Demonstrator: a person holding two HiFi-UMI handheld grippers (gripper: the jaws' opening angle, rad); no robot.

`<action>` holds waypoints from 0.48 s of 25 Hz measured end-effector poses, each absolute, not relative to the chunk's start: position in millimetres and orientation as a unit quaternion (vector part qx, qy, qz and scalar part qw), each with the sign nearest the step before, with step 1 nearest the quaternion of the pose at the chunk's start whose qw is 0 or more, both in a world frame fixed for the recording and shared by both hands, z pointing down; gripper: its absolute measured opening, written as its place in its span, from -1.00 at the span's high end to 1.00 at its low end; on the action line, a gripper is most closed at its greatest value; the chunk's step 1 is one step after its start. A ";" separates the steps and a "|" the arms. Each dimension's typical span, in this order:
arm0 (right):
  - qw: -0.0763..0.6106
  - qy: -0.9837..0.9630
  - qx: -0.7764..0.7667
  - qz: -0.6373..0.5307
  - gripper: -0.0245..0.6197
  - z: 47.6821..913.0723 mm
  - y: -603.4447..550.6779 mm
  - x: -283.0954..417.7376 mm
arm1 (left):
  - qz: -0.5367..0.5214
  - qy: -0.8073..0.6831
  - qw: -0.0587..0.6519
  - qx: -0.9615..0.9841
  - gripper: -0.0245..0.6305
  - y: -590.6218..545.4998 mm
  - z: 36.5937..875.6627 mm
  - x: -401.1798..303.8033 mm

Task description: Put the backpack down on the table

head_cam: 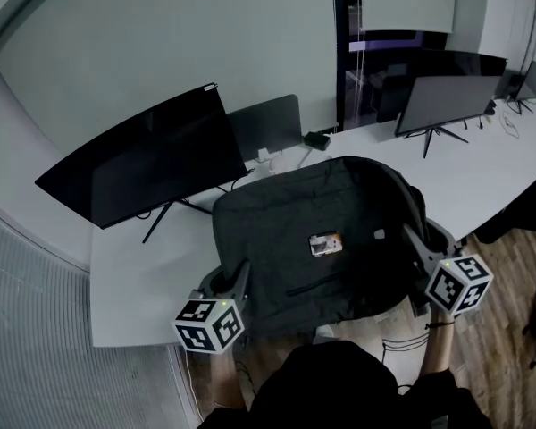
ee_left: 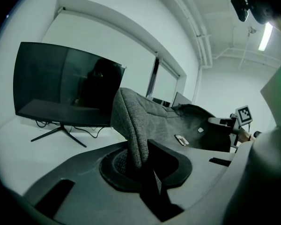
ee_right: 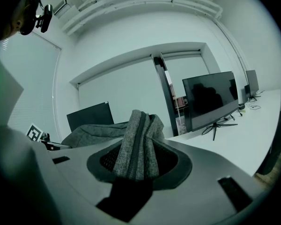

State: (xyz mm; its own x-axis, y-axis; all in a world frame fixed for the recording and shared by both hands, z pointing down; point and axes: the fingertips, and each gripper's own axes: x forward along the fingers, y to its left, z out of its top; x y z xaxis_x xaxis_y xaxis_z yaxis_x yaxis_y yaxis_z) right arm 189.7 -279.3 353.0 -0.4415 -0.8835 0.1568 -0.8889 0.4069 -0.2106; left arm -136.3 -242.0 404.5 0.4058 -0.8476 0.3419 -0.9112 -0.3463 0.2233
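The left gripper (head_cam: 230,282) and the right gripper (head_cam: 417,244) are closest to the person. Each one holds a side of the dark grey backpack (head_cam: 317,231). The left gripper's jaws are almost together and pinch a thin fold of the bag's cloth. The right gripper's jaws stand wider and pinch a thick bunch of cloth with a zip in it.

The backpack hangs between them at the near edge of the white worktop (head_cam: 129,289). Part of it is over the worktop and part sticks out past the near edge, toward the person. It is hard to tell if its underside touches the worktop yet.

Behind the bag, toward the left end, a big monitor (head_cam: 147,164) stands on a thin stand (head_cam: 165,214). A smaller monitor (head_cam: 266,125) is just past the bag, and another monitor (head_cam: 447,101) stands at the far right.

If the jaws let go here, the bag could tip off the near edge, because so much of it sticks out. The thin fold could slip from the left jaws and drop that side. A push too far could knock the thin stand.
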 end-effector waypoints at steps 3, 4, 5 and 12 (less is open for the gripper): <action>0.016 -0.844 0.519 0.134 0.51 357.6 -300.4 191.0 | 0.084 -0.546 0.194 0.810 0.76 -255.1 409.5 -133.7; 0.018 -0.846 0.515 0.135 0.51 359.6 -308.3 190.5 | 0.085 -0.549 0.195 0.809 0.76 -260.1 411.3 -133.9; 0.019 -0.848 0.511 0.137 0.51 361.3 -316.8 189.2 | 0.084 -0.552 0.195 0.806 0.76 -265.5 413.1 -134.7; 0.040 -0.859 0.490 0.145 0.51 379.1 -363.0 173.5 | 0.083 -0.571 0.219 0.787 0.76 -293.4 435.8 -145.8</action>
